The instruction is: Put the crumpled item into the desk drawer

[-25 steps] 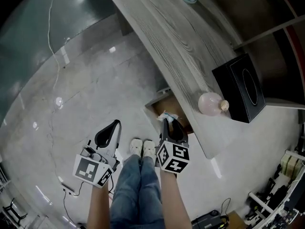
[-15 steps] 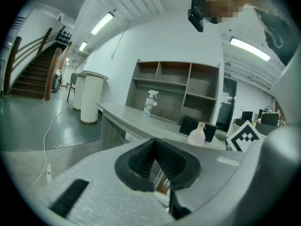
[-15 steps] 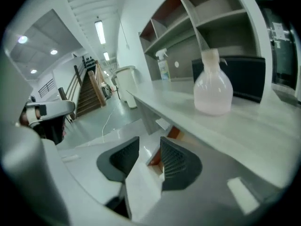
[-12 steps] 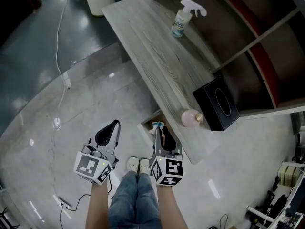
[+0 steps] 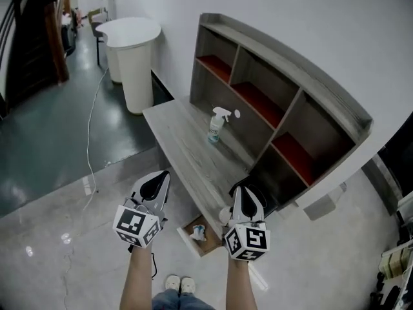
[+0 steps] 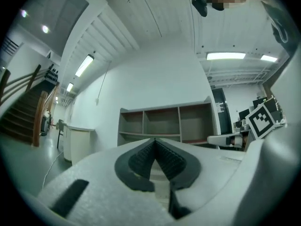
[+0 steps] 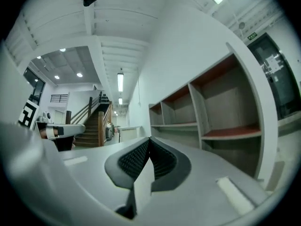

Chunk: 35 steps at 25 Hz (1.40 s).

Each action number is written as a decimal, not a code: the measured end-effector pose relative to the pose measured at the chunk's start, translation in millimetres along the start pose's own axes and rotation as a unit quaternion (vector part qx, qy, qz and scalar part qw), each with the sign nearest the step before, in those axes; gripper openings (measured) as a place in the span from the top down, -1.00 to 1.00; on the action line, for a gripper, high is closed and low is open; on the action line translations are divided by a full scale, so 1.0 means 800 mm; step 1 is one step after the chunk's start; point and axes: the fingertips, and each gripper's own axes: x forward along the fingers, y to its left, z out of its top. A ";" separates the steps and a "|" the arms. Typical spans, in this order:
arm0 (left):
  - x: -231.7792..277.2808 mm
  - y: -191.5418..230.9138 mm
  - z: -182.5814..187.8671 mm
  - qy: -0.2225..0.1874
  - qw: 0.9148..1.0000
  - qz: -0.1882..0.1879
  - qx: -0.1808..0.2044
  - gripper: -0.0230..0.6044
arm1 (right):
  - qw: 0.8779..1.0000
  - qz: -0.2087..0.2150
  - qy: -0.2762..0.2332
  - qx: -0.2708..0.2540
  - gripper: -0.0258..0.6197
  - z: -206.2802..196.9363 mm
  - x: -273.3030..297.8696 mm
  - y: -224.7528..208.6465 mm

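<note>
Now the crumpled item (image 5: 197, 234) lies inside the open desk drawer (image 5: 208, 228).

I see a white wall (image 5: 310, 24) with a grey shelf unit (image 5: 255, 76) against it, its compartments open at the front and their bottom boards red. A grey wood-grain desk (image 5: 181, 137) runs along the foot of the shelves. The floor (image 5: 51, 237) near me is pale, glossy stone with small spots of reflected light. Farther left it turns dark teal. A round white counter (image 5: 132, 31) stands beyond the desk's far end, and a white cable (image 5: 90, 134) trails across the floor. A staircase (image 7: 96, 119) with wooden rails rises in the distance. Strip lights (image 6: 225, 56) glow on the white ribbed ceiling (image 6: 155, 13).
</note>
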 end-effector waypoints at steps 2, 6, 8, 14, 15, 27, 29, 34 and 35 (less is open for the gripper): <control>0.003 -0.004 0.043 -0.024 1.000 -0.004 0.015 0.92 | 0.999 -0.005 -0.031 -0.006 0.89 0.044 -0.008 -0.010; 0.009 -0.018 0.099 -0.063 0.997 -0.012 0.037 0.92 | 0.997 -0.014 -0.069 -0.017 0.89 0.092 -0.026 -0.031; 0.008 -0.026 0.110 -0.071 0.996 -0.014 0.042 0.92 | 0.997 -0.017 -0.074 -0.019 0.89 0.097 -0.036 -0.038; 0.006 -0.043 0.114 -0.073 0.996 -0.025 0.046 0.92 | 0.997 -0.022 -0.078 -0.013 0.89 0.096 -0.056 -0.047; 0.005 -0.046 0.114 -0.072 0.996 -0.027 0.047 0.92 | 0.997 -0.022 -0.076 -0.014 0.89 0.094 -0.058 -0.047; -0.005 -0.057 0.097 -0.056 0.997 -0.033 0.042 0.92 | 0.998 -0.016 -0.063 -0.010 0.89 0.081 -0.068 -0.041; -0.005 -0.058 0.095 -0.055 0.997 -0.034 0.041 0.92 | 0.998 -0.015 -0.063 -0.010 0.89 0.080 -0.069 -0.041; -0.008 -0.060 0.091 -0.051 0.997 -0.034 0.039 0.92 | 0.998 -0.014 -0.061 -0.009 0.89 0.078 -0.072 -0.041; -0.008 -0.060 0.090 -0.050 0.997 -0.034 0.039 0.92 | 0.998 -0.014 -0.060 -0.009 0.89 0.077 -0.072 -0.041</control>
